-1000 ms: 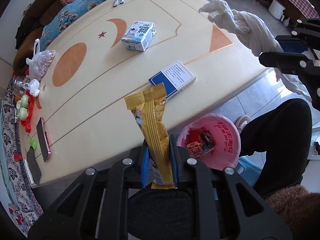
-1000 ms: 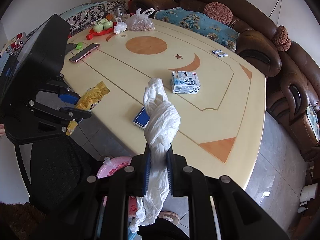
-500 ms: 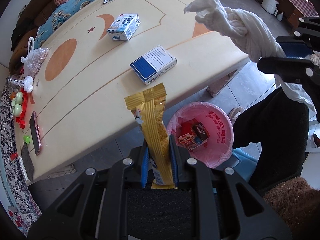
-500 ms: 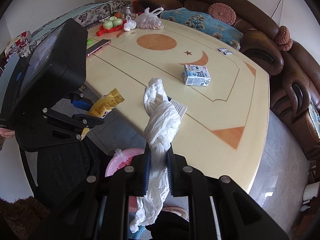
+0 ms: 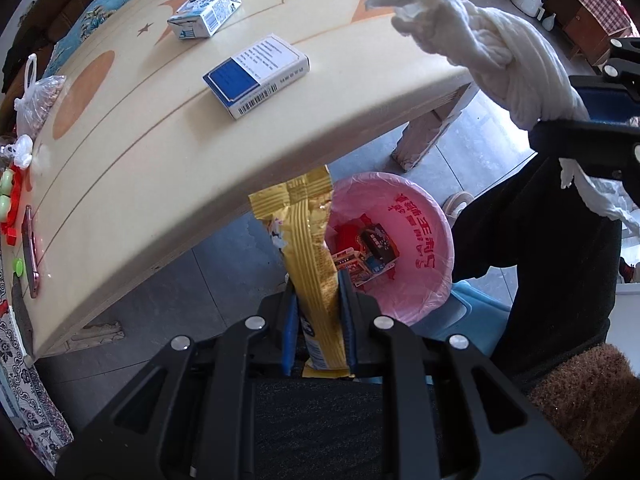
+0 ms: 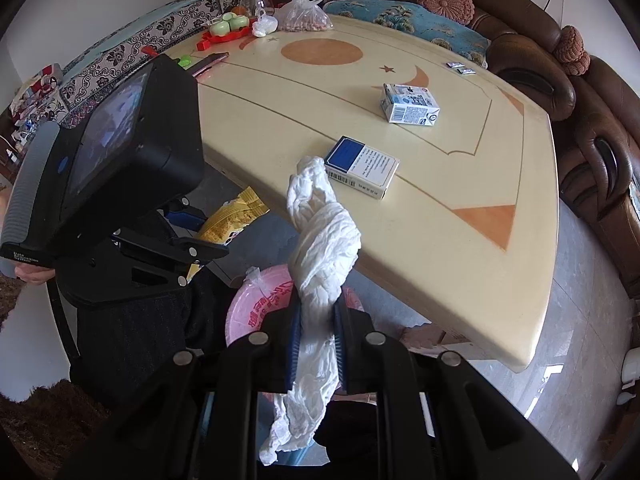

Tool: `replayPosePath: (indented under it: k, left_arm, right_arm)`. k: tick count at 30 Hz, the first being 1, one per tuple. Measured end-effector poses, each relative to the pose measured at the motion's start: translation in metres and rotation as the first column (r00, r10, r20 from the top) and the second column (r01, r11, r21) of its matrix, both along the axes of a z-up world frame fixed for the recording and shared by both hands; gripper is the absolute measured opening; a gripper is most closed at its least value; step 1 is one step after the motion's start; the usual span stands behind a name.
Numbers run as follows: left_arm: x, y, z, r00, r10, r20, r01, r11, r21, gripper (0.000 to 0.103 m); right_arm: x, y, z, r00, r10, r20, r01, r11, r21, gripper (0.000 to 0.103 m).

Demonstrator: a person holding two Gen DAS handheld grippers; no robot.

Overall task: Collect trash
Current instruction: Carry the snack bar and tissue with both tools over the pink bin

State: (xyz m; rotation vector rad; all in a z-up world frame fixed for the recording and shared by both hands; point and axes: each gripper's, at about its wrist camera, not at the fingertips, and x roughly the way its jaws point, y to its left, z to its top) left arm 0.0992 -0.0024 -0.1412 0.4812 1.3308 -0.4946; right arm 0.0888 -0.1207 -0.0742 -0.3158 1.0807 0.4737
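Spanning the far scene, the cream table carries a blue-and-white box near its edge and a milk carton farther back. Below the near edge stands the pink-lined trash bin, holding discarded packs. The right gripper clamps a twisted white tissue. The left gripper clamps a yellow snack wrapper beside the bin's left rim.

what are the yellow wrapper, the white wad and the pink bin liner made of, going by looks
Yellow wrapper: likely glossy plastic or foil film; it shines and has a crimped, ribbed end seal.
White wad: looks like matte tissue or thin soft paper, twisted and finely wrinkled; thin cloth is possible.
Pink bin liner: thin plastic film, slightly translucent, with printed red characters and a crinkled rim.
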Motion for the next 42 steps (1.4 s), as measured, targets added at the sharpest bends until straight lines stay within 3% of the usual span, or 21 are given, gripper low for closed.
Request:
replayPosePath:
  k: [11, 26, 36, 42]
  left_arm:
    - [-0.007, -0.001, -0.05, 0.997, 0.015, -0.076, -0.02, 0.998, -0.055, 0.019]
    - [-0.011, -0.02, -0.119, 0.983, 0.007, -0.185, -0.015, 0.999, -0.046, 0.019]
    - [-0.011, -0.032, -0.168, 0.958, 0.009, -0.287, -0.019, 0.999, -0.033, 0.019]
    - [-0.003, -0.03, -0.203, 0.927, 0.053, -0.372, -0.065, 0.998, -0.019, 0.019]
  right_arm:
    - [0.001, -0.007, -0.063, 0.995, -0.036, -0.095, 0.038, 0.999, 0.025, 0.015]
    - [0.009, -0.006, -0.132, 0.98, -0.045, -0.192, 0.048, 0.999, 0.011, 0.015]
    - [0.023, -0.01, -0.185, 0.955, -0.081, -0.284, 0.09, 0.996, 0.017, 0.015]
    - [0.03, -0.014, -0.216, 0.947, -0.099, -0.305, 0.103, 0.995, -0.005, 0.015]
